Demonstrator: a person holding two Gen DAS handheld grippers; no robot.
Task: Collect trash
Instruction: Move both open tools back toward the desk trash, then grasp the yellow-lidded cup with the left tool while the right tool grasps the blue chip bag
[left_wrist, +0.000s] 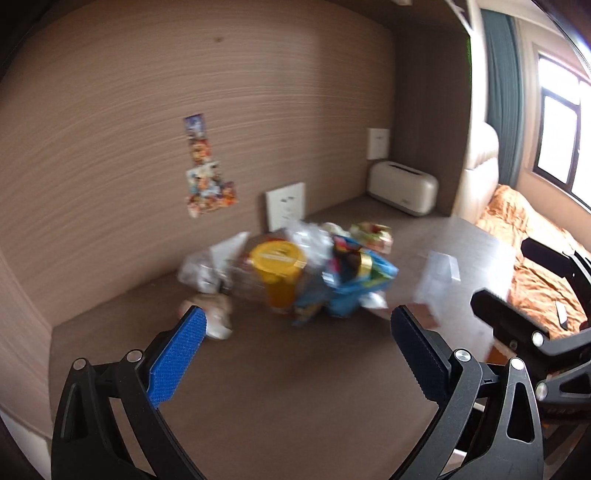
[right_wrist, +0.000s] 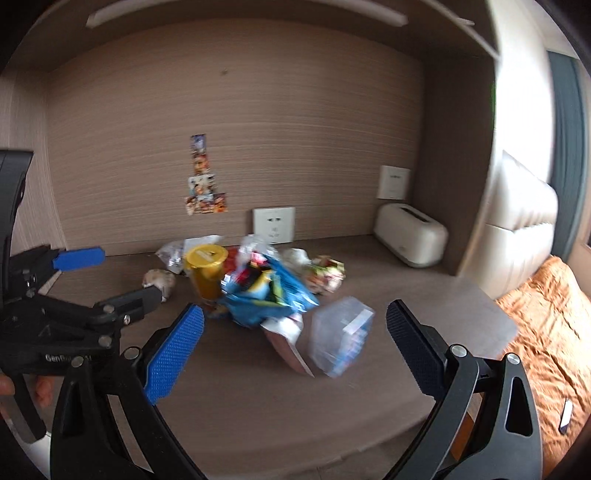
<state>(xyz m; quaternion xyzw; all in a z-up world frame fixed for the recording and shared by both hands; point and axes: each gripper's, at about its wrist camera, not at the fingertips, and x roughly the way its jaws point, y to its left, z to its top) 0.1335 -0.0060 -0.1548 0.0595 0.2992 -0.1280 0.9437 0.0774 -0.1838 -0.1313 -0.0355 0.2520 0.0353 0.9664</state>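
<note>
Trash (right_wrist: 258, 291) is heaped in the middle of a brown desk (right_wrist: 258, 398), toward the far wall, and is smeared by motion blur in both views. A yellow lidded cup (right_wrist: 205, 271) can be made out on the left of the heap, with a crumpled blue wrapper (right_wrist: 273, 295) just to its right. A clear plastic box (right_wrist: 341, 334) lies at the near right edge of the pile, beside a pink-and-white packet (right_wrist: 290, 341) whose print cannot be read. Crumpled paper (right_wrist: 160, 280) sits at the far left, and clear film behind the cup is too blurred to identify.

The left gripper (left_wrist: 297, 328) is held near and above the desk, its blue-padded jaws spread wide with nothing between them. The right gripper (right_wrist: 295, 323) is likewise spread wide and holds nothing; the pile is seen through the gap, well beyond the fingertips.

A cream toaster (right_wrist: 410, 240) stands at the far right against the wall. A white wall socket (right_wrist: 274, 224) and a strip of colourful stickers (right_wrist: 203, 177) are fixed on the far panel. An orange bedspread (right_wrist: 546, 332) is cut off at the right edge.
</note>
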